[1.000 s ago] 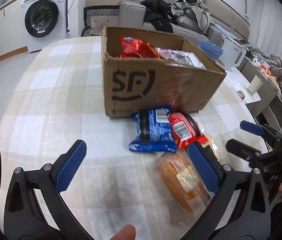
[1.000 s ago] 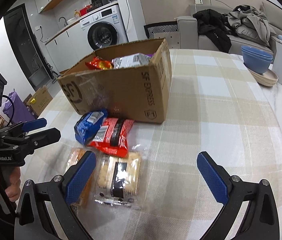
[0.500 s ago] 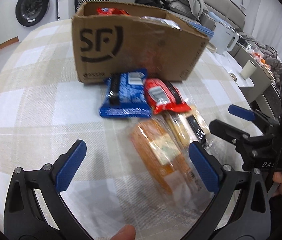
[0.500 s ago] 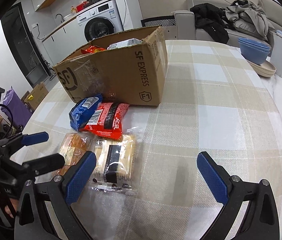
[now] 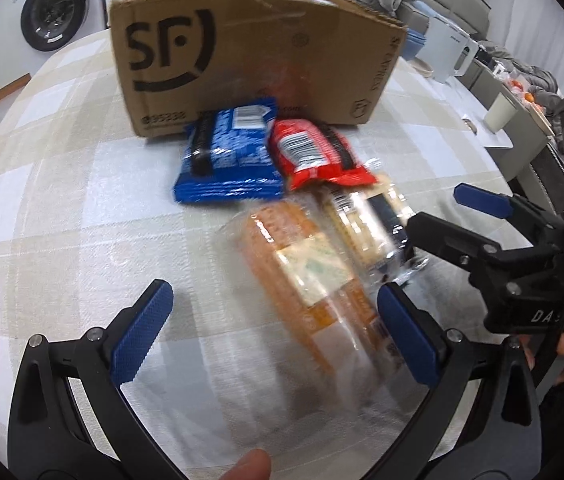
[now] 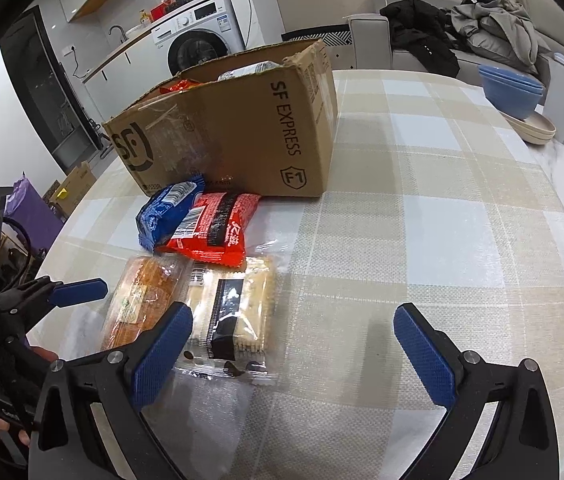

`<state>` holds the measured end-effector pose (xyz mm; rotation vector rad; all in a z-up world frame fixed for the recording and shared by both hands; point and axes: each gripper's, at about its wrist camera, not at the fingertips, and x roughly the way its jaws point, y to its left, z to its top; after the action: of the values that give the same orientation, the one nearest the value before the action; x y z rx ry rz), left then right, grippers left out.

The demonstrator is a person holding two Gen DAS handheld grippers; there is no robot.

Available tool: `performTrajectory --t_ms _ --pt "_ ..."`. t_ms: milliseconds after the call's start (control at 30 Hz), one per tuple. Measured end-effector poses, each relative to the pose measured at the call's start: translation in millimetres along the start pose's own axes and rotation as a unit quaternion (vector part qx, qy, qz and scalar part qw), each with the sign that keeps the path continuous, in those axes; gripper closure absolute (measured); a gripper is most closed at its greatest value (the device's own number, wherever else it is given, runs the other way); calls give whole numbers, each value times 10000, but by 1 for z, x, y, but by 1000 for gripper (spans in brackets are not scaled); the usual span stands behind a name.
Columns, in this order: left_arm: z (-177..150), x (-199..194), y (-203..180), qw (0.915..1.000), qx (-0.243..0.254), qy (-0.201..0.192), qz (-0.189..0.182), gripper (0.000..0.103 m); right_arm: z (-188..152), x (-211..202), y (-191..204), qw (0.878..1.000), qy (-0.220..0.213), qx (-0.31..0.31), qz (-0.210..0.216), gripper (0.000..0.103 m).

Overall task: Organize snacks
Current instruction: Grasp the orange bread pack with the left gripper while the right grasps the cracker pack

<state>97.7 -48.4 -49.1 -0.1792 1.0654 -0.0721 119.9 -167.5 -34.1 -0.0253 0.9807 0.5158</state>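
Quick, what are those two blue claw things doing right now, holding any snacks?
Left gripper: open, holding nothing, above the orange bread packet.
Right gripper: open, holding nothing, near the biscuit packet.

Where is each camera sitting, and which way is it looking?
Left wrist view: sits on the left gripper, low over the table, looking toward the cardboard box past the orange bread pack. Its own blue fingers and a fingertip show; the right gripper pokes in at right.
Right wrist view: sits on the right gripper, facing the box from the other corner. Its fingers show; the left gripper is at left.
Shared: box, all four snack packs, checked tablecloth.
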Motion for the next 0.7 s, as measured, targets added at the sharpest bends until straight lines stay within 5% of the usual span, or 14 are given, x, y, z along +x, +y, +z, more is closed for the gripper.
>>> performTrajectory --t_ms 700 --pt "-8 11 16 9997 -51 -99 237 6 -3 23 32 9978 245 -580 -195 0"
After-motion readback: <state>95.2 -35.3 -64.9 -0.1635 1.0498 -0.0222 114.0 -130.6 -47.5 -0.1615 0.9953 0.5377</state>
